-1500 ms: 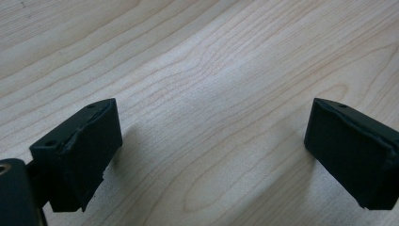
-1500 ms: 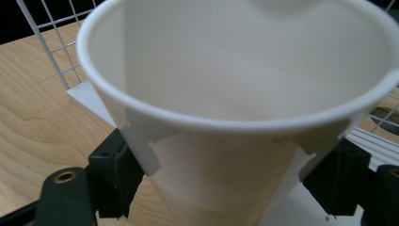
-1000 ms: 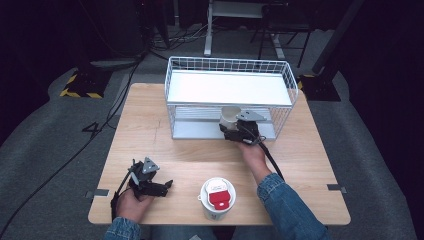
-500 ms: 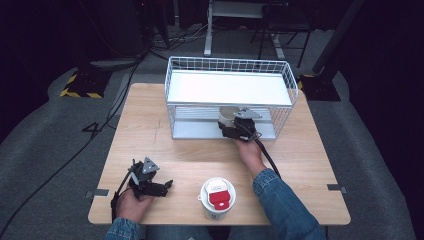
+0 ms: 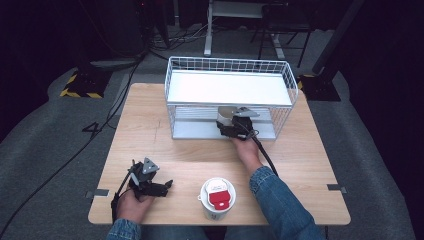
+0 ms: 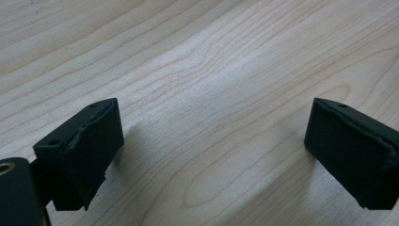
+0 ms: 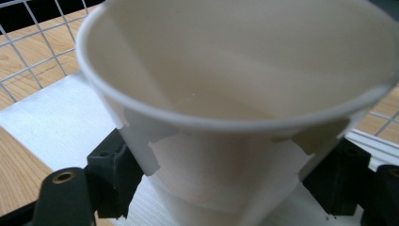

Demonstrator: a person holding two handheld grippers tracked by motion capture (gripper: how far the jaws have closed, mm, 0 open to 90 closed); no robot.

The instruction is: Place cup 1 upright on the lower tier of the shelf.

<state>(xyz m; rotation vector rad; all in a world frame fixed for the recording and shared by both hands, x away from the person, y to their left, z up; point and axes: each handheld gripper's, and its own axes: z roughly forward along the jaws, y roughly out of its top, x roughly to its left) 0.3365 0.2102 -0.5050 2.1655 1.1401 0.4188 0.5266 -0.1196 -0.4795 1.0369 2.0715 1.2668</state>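
— Starting at the right-hand tongs point(image 5: 229, 121): spread or pressing?

— Pressing. Pinched tight on a white paper cup point(image 7: 221, 155), black pads point(image 7: 110, 169) biting into its wall at 9 and 3 o'clock just under the rim. Cup empty and uncapped, mouth tipped toward the lens in the right gripper view.

— Moved within the last second?

— Yes. Carried a little lower and a little farther toward 12 o'clock, with no let-up in the grip. Now right at the open front of the white wire rack point(image 5: 230, 65), at the mouth of its lower shelf point(image 5: 195, 131), below the white upper panel point(image 5: 227, 87). Not possible to tell whether the base is touching the shelf yet.

— Meaning for the job?

— Probably the placing step, close to done: sliding the cup in under the upper panel, setting it flat, then letting go. Worth watching the tilt, and the wire edge close above the rim.

— And the left-hand tongs point(image 6: 211, 155)?

— Spread wide, pinching nothing, just bare wood grain between the jaws. Parked at 7 o'clock on the wooden table point(image 5: 150, 125), unmoved through that same second.

— Farther out?

— At 6 o'clock, near the table's front edge, a second paper cup with a white lid and a red patch on top point(image 5: 217, 197), upright, well apart from both tongs. Likely next in line for the rack.
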